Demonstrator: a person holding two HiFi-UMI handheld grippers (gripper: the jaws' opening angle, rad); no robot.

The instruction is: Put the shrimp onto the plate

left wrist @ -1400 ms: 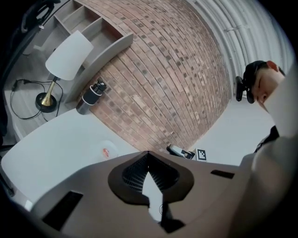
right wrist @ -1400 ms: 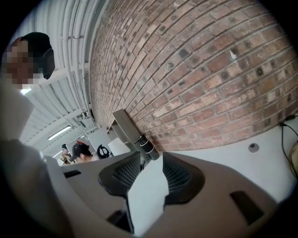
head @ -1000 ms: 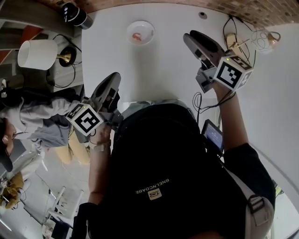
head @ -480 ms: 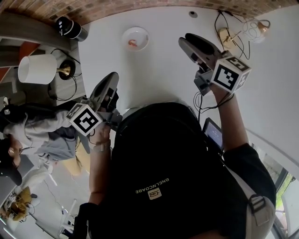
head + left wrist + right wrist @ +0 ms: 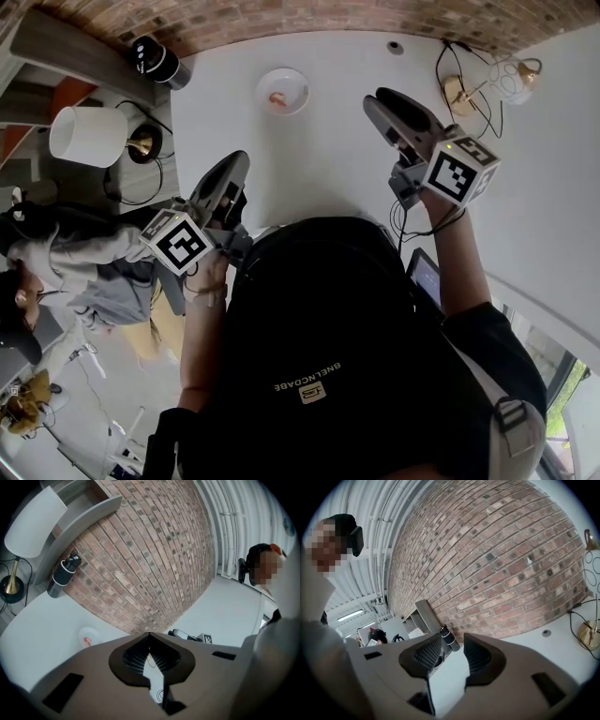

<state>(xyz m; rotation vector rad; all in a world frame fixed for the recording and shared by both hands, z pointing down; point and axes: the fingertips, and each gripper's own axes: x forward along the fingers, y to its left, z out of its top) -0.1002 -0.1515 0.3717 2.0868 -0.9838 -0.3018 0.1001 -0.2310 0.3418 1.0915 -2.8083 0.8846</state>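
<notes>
Take the plate (image 5: 282,91) as your mark. The brick wall (image 5: 281,23) runs just beyond it, and the white table (image 5: 319,169) spreads from under it back toward you. Out past the plate on your left, off the table's edge, stands a lamp with a white shade (image 5: 88,135) and a brass base. Your left gripper (image 5: 239,161) hangs on your side of the plate and a little to its left, well apart from it. Its jaws are clenched, tips meeting, with nothing caught between them. Your right gripper (image 5: 380,98) sits to the right of the plate, about level with it and nearer to it than the left one. Its jaws are released and stand apart, and only bare tabletop shows through the gap. A dark flask (image 5: 155,59) with a pale band stands to the left of the plate, close by the wall. Far to the plate's right, near the wall, is a small brass lamp with a wire globe (image 5: 511,80), with cables trailing beside it. The plate itself is small, round and white, standing on the table near the wall. The shrimp (image 5: 277,98) lies on the plate, a small pinkish curl just off its middle, and neither gripper touches it.
</notes>
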